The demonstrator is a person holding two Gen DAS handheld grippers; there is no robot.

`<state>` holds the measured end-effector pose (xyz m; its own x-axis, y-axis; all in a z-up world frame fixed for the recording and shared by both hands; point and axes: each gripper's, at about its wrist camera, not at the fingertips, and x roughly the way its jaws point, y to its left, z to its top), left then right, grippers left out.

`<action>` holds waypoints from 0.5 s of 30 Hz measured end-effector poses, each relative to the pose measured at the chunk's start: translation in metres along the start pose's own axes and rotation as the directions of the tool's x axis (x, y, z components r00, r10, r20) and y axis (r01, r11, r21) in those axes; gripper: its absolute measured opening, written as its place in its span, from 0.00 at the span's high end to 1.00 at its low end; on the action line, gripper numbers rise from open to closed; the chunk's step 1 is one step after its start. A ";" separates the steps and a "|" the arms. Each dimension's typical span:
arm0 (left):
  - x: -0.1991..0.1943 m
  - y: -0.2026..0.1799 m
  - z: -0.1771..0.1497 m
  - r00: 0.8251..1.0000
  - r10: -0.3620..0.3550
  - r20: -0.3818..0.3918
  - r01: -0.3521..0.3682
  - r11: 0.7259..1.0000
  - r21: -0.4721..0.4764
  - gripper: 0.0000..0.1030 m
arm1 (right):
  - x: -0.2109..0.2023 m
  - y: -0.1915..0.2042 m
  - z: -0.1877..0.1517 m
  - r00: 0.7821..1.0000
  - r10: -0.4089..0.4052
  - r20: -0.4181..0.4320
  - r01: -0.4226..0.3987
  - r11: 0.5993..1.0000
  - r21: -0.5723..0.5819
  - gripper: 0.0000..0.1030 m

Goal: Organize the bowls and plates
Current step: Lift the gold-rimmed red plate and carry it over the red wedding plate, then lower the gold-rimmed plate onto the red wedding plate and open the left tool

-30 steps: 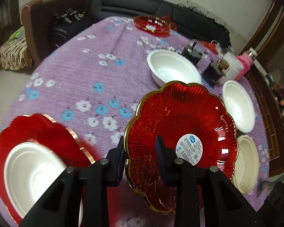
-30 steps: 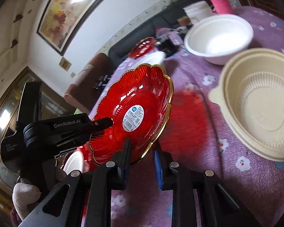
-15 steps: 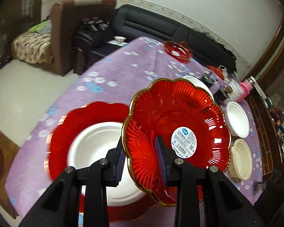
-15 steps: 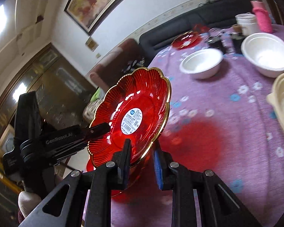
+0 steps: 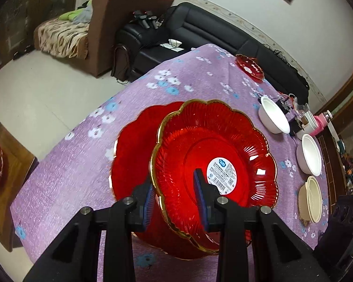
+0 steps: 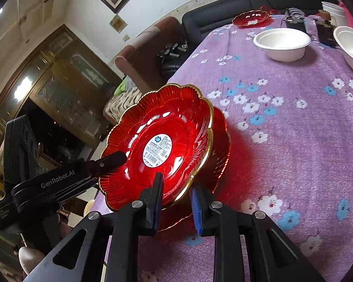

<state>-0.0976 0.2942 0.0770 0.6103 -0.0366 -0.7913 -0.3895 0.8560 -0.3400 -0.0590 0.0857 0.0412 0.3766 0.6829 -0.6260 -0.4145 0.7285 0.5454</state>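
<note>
Both grippers are clamping the rim of one red scalloped plate (image 5: 214, 164), the left gripper (image 5: 174, 202) and the right gripper (image 6: 176, 202) each pinching an edge, and are holding it tilted just above a second red plate (image 5: 134, 145) that is lying on the purple floral tablecloth (image 6: 294, 129), white bowls (image 6: 282, 43) sitting well beyond

A table covered by a purple flowered cloth (image 5: 66, 178) fills the middle of the left wrist view. A red plate (image 5: 131, 145) lies on it at centre, a smaller red dish (image 5: 249, 67) at the far end in the upper right. Two white bowls (image 5: 273, 117) (image 5: 309, 156) and a cream bowl (image 5: 311, 198) line the right edge.
</note>
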 end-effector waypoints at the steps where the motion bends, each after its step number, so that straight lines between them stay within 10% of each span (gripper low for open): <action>1: 0.001 0.003 -0.001 1.000 0.005 -0.002 -0.005 1.000 -0.003 0.71 | 0.002 0.002 -0.001 1.000 -0.002 -0.005 0.002 1.000 -0.005 0.76; 8: 0.003 0.016 -0.002 1.000 -0.015 0.009 0.015 0.999 -0.051 0.51 | 0.012 0.005 -0.003 0.999 -0.035 -0.003 0.035 0.999 -0.024 0.73; 15: -0.019 0.021 -0.003 0.996 -0.038 0.080 0.045 0.996 -0.079 0.40 | 0.004 0.017 -0.003 0.996 -0.079 0.048 0.083 0.992 -0.093 0.43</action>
<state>-0.1192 0.3116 0.0832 0.6779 -0.0283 -0.7346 -0.4153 0.8098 -0.4143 -0.0673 0.1010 0.0459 0.4475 0.6248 -0.6399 -0.4571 0.7747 0.4368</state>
